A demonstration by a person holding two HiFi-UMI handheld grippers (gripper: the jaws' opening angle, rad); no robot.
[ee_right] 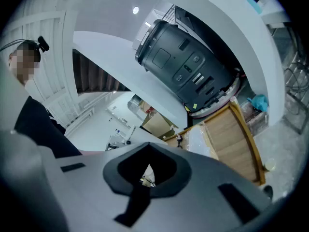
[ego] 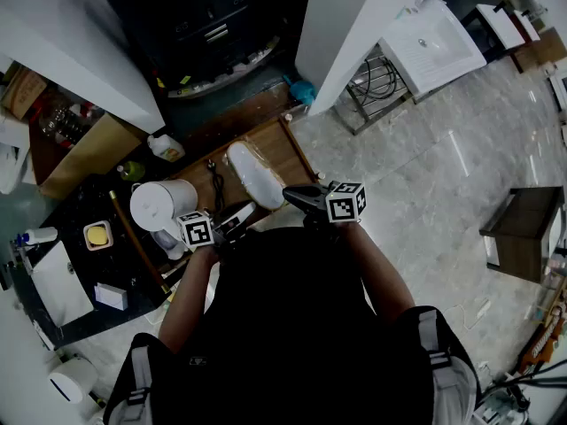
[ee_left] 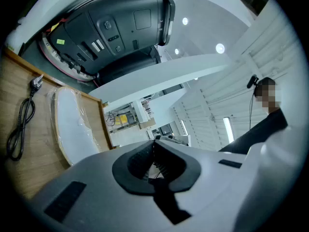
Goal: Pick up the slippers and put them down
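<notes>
Head view: the plastic-wrapped white slippers (ego: 252, 173) lie on a wooden board (ego: 285, 147) at frame centre; the left gripper (ego: 244, 212) and right gripper (ego: 292, 195) hover just below, jaws closed on nothing; seemingly poised before the pickup.

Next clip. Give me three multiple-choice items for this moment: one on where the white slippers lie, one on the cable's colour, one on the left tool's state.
1. Where do the white slippers lie?
A. on the wooden board
B. on a chair
C. on a bed

2. What colour is the cable beside them?
A. red
B. black
C. yellow

3. How does the left tool stand?
A. jaws wide apart
B. closed on a slipper
C. jaws together, nothing between

Answers:
1 A: the head view shows them lying on the board.
2 B: the coiled cord on the wood is black.
3 C: the left gripper view shows the jaws meeting with nothing between them.
</notes>
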